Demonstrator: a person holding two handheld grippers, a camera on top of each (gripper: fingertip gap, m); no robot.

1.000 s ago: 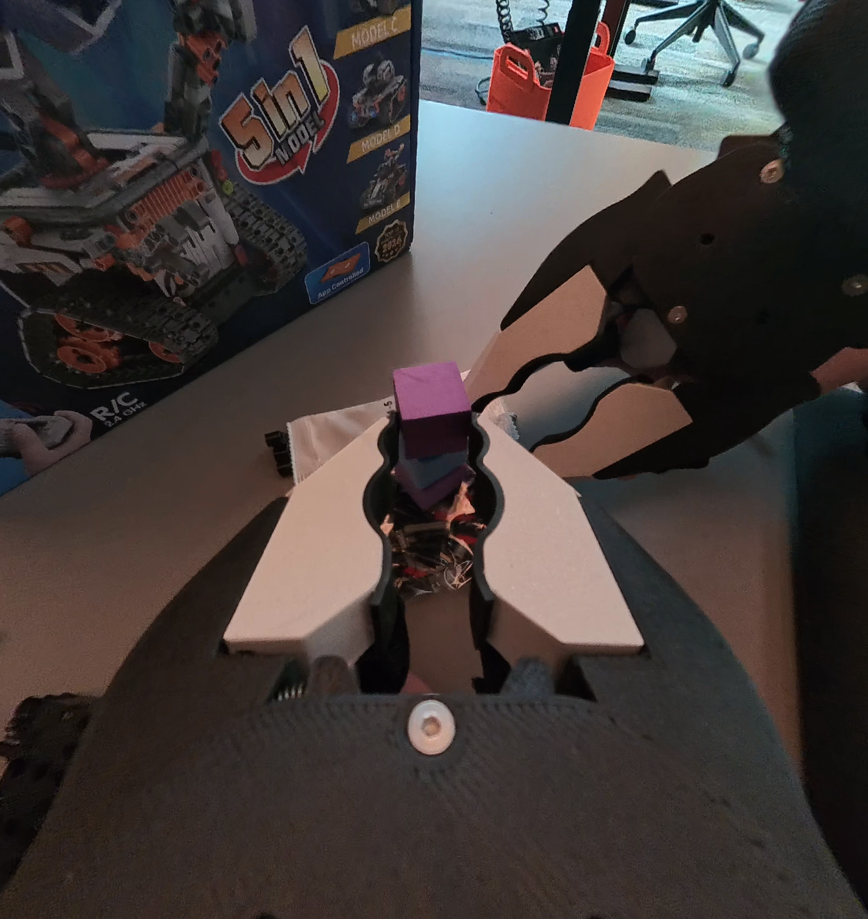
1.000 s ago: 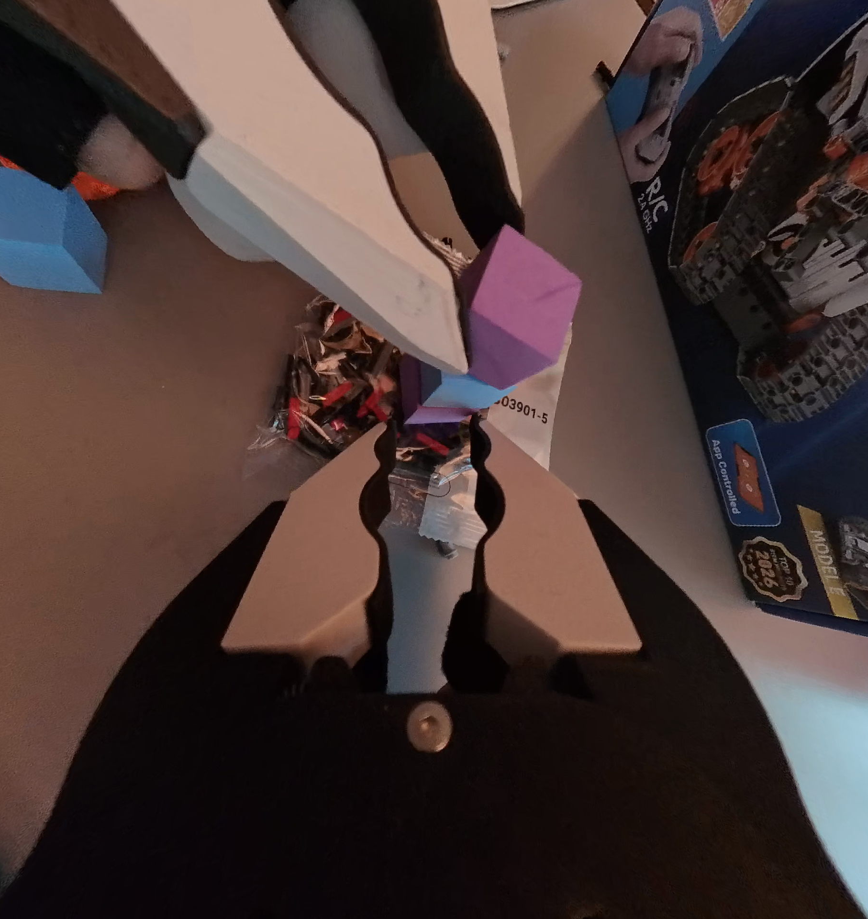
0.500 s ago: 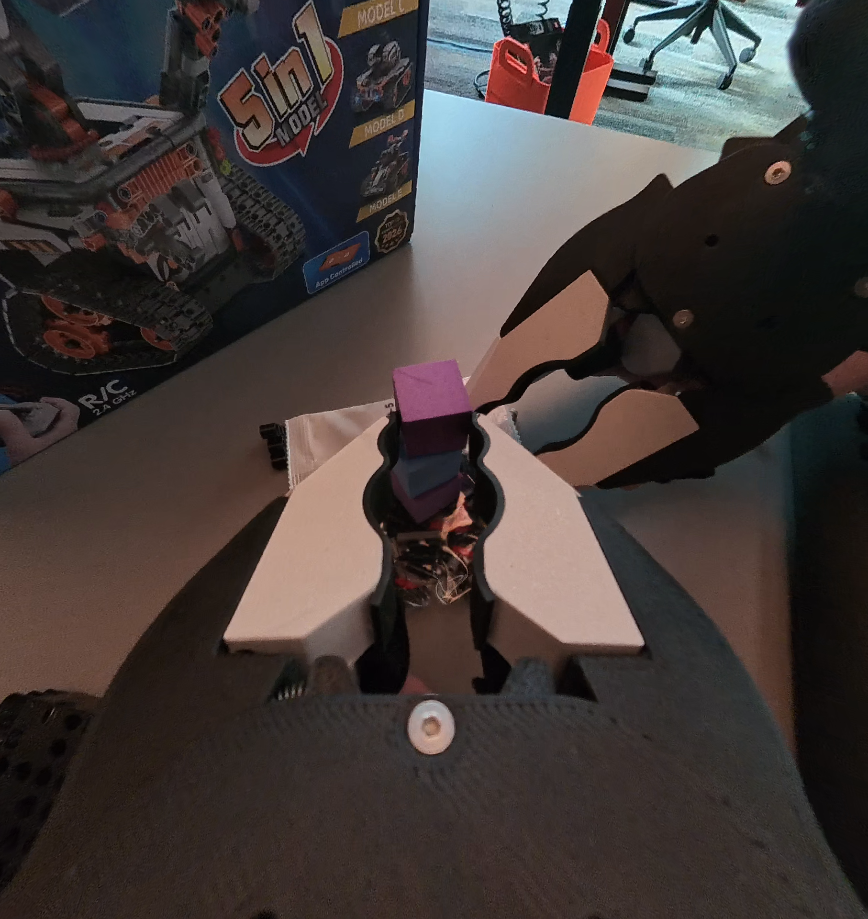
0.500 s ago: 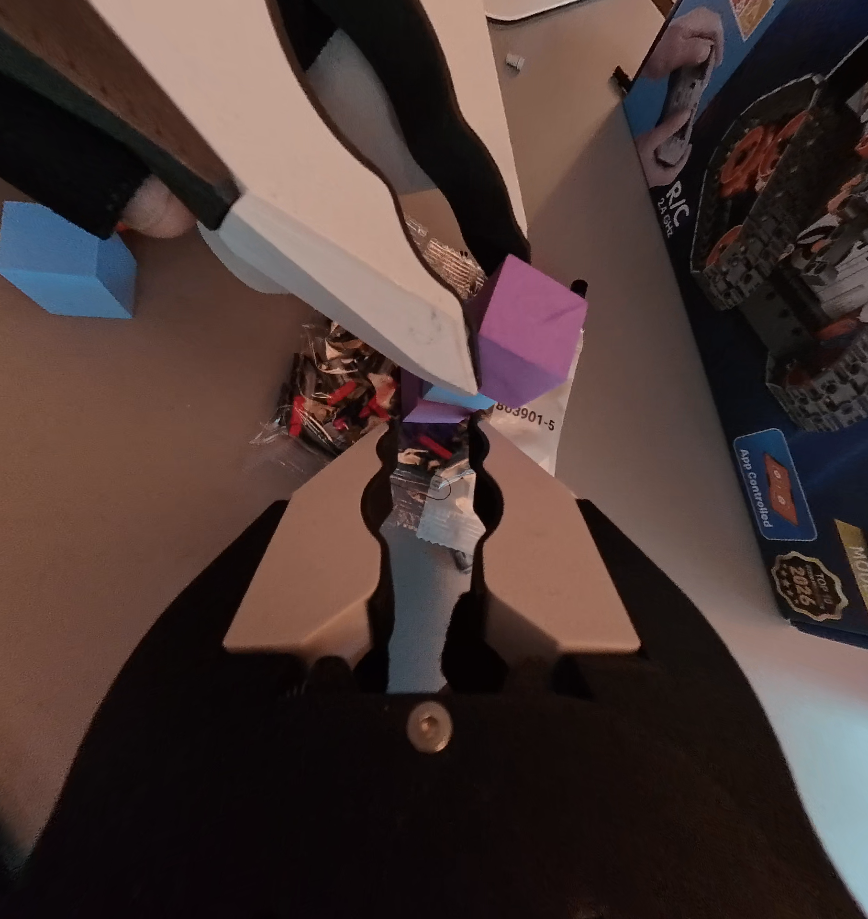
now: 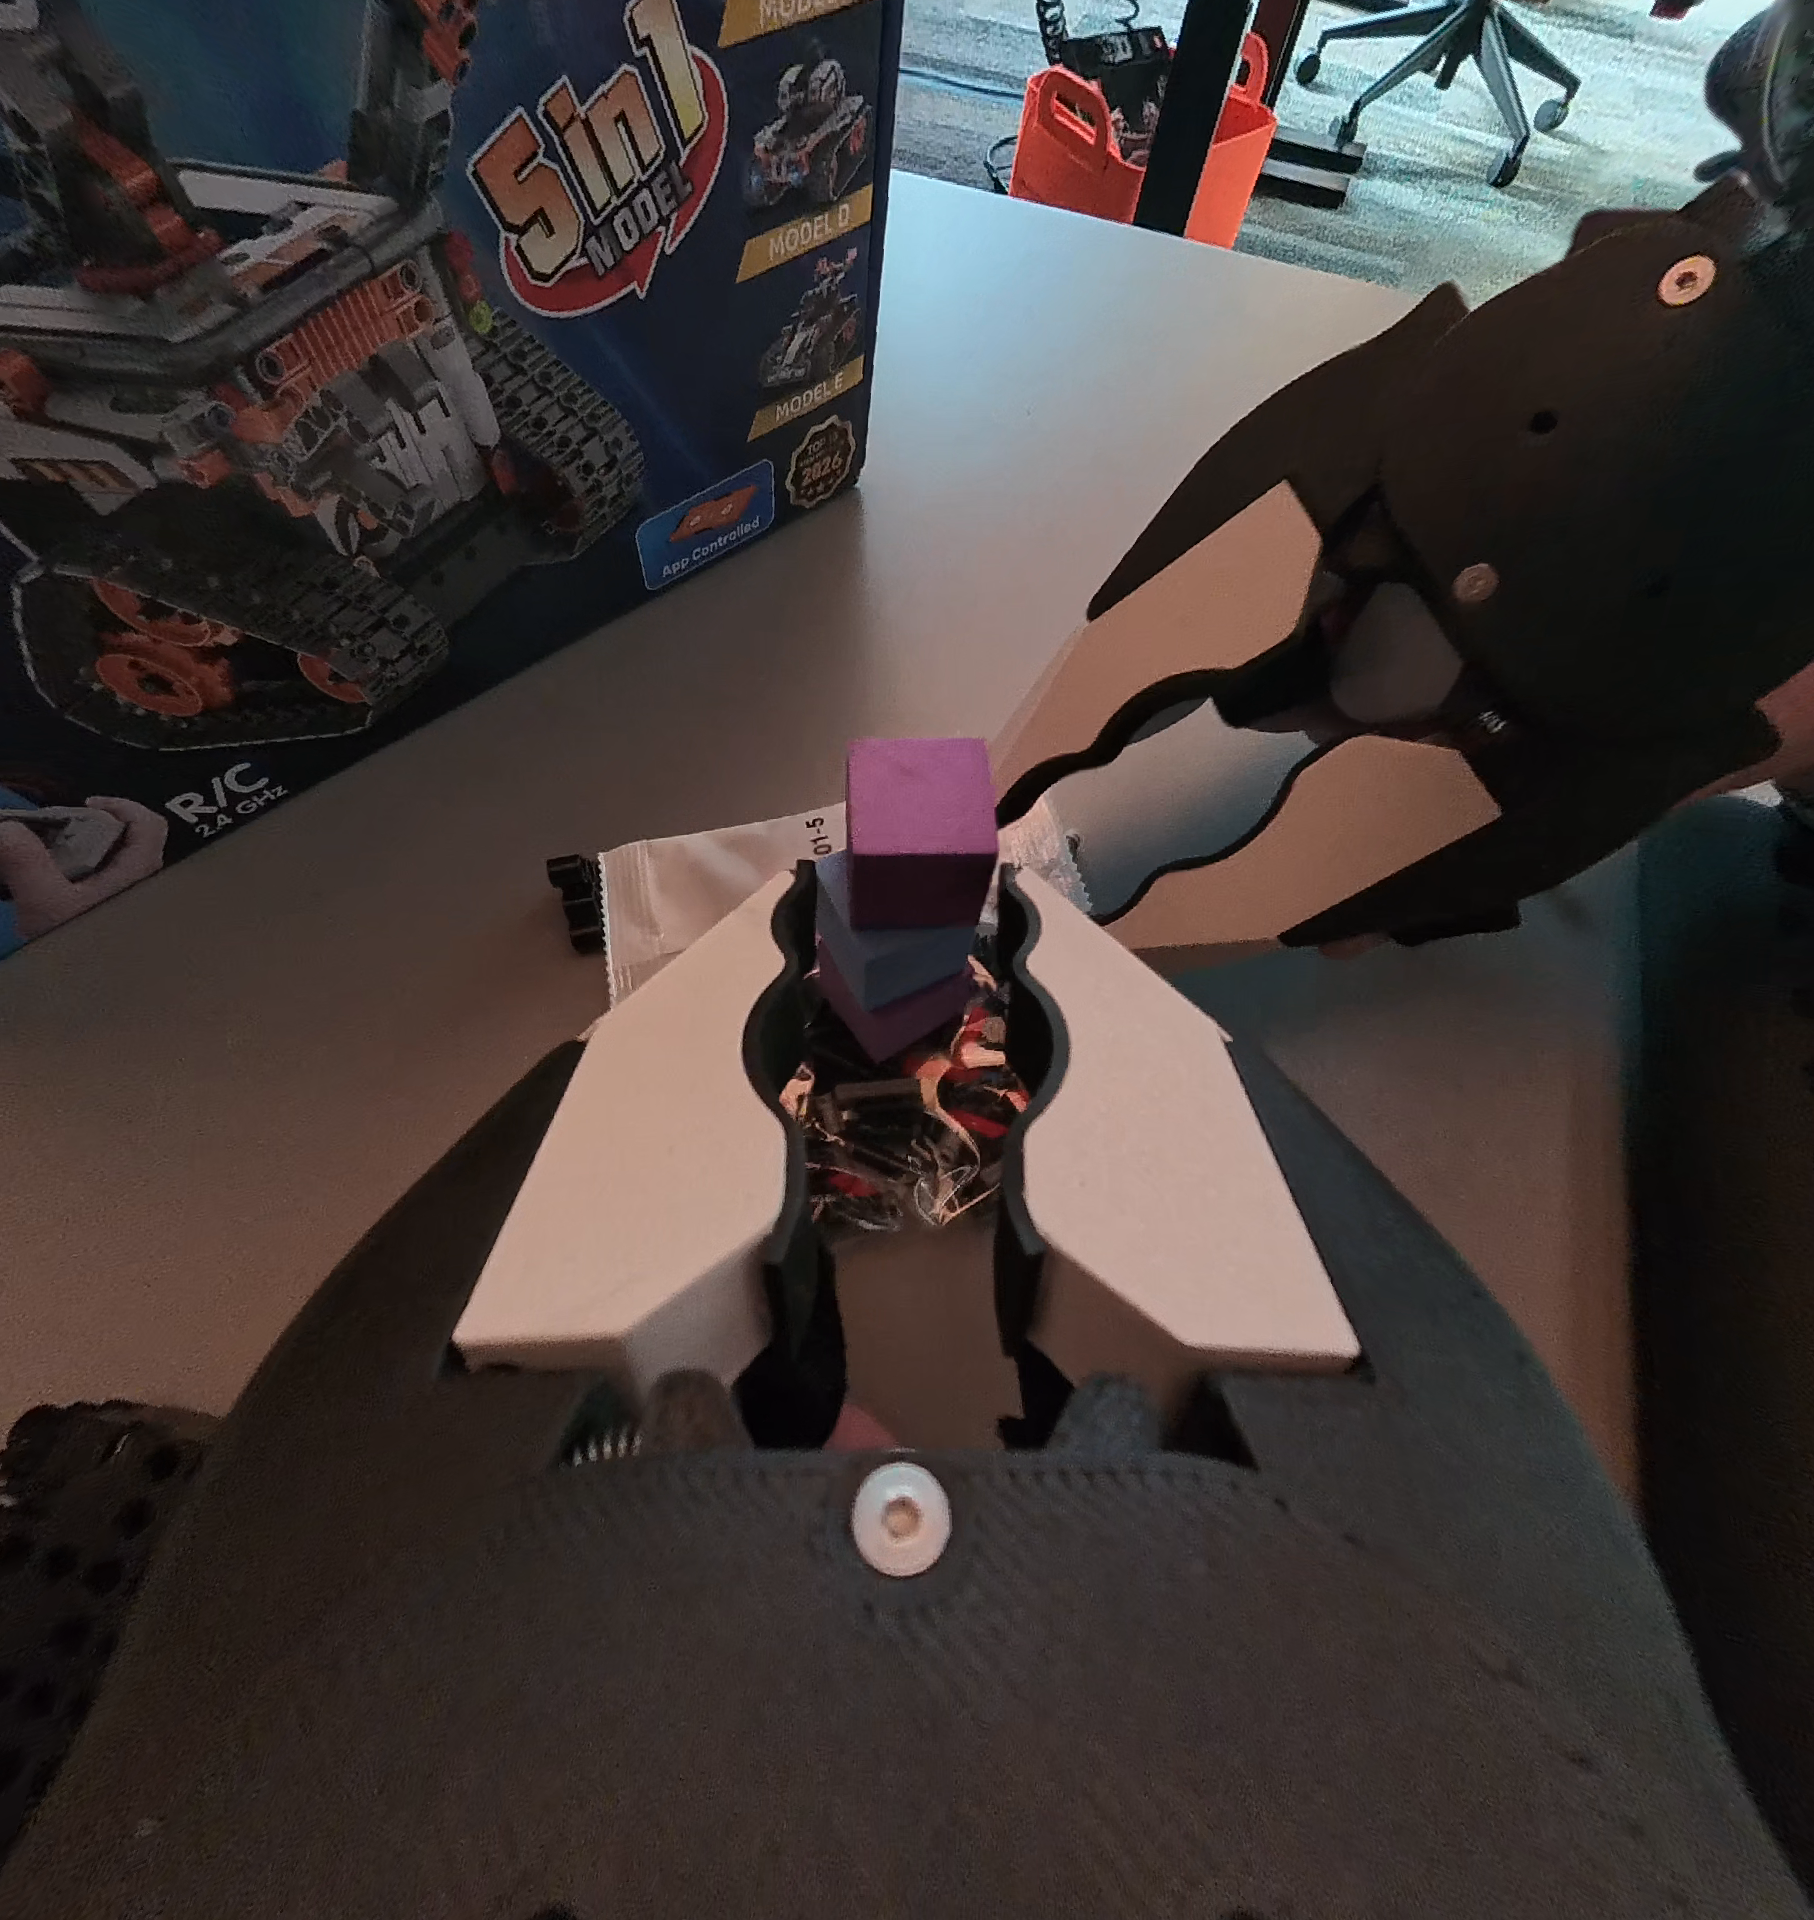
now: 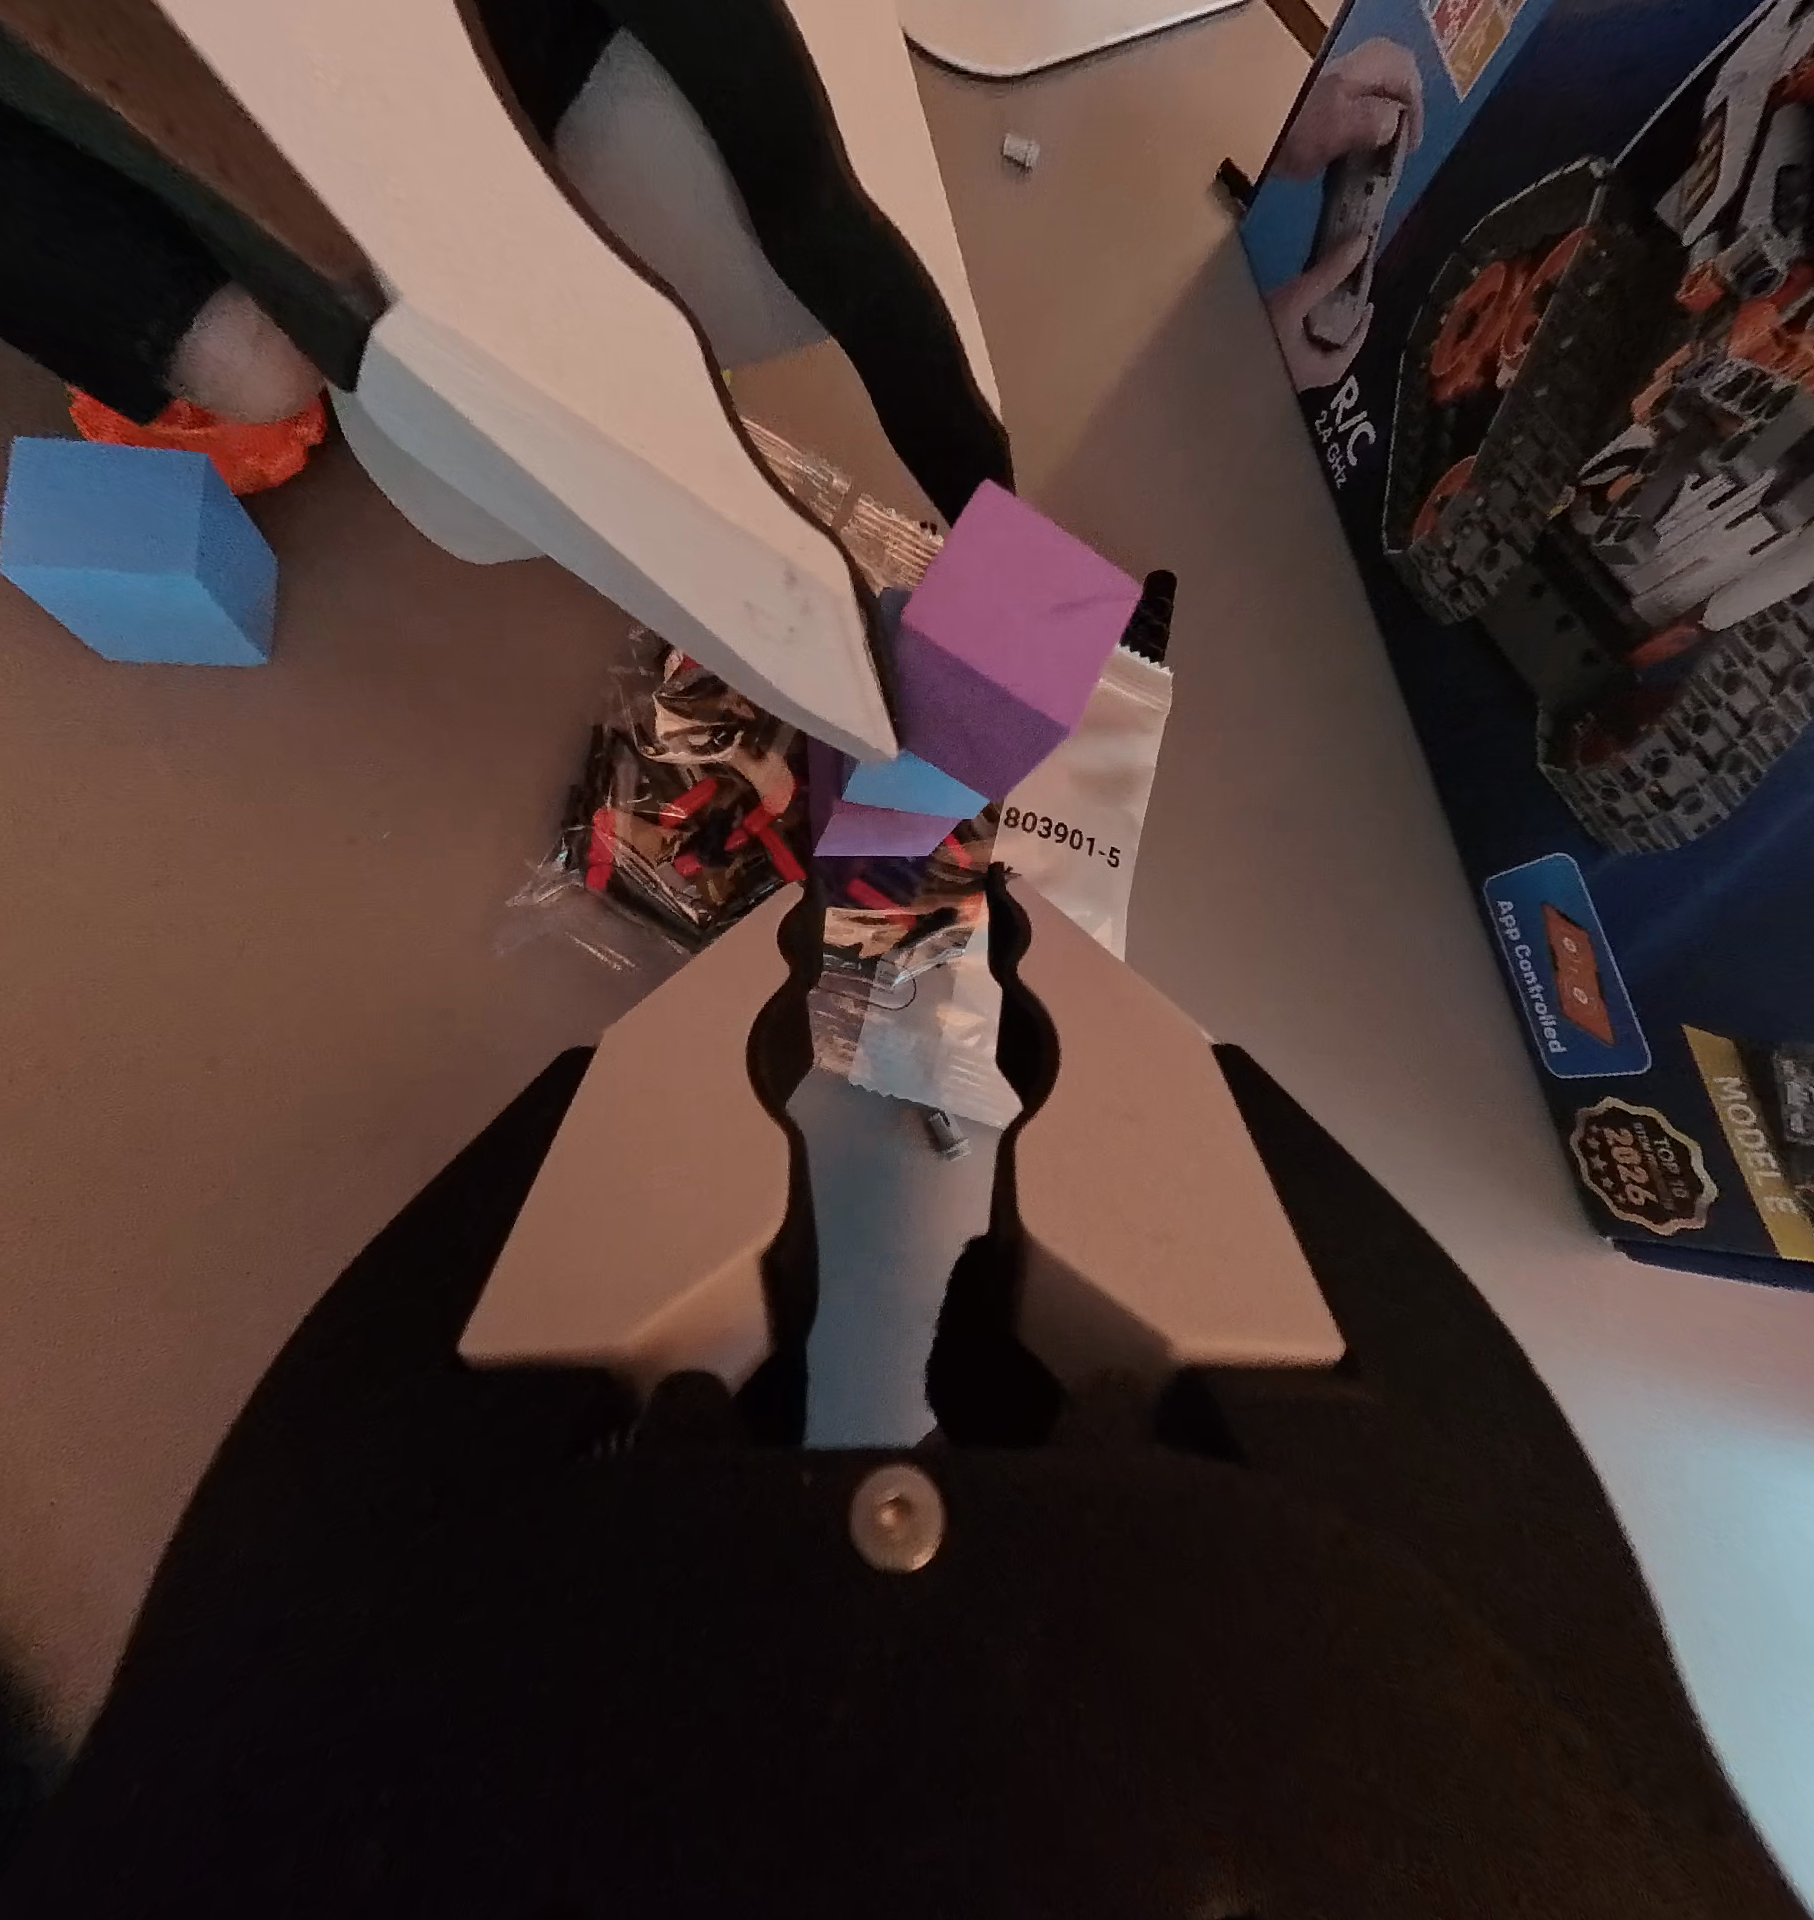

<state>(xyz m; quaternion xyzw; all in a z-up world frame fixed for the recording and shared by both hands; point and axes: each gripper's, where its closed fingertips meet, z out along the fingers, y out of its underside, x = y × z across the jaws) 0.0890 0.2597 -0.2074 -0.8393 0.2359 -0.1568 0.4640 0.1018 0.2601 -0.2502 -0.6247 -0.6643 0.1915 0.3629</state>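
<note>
Tabletop (image 5: 1038, 395): purple cube (image 5: 918, 831) between left claw (image 5: 898, 883) tips

Both views are looking dim and warm-toned, with the near black body of each tool sinking into almost featureless dark. In the left wrist view, daylight is coming from the far background, where the carpeted floor (image 5: 1454, 218) is showing brightest, and the surface (image 5: 1038, 343) is greying toward the camera. In the right wrist view, a pale bluish glow is washing over the surface (image 6: 1776, 1538) at the lower right, while the left side is staying brown and shadowed. Wide-angle distortion is bending straight lines near the edges. The blue box (image 6: 1630, 520) is showing a little soft there; the centre is staying sharp.
</note>
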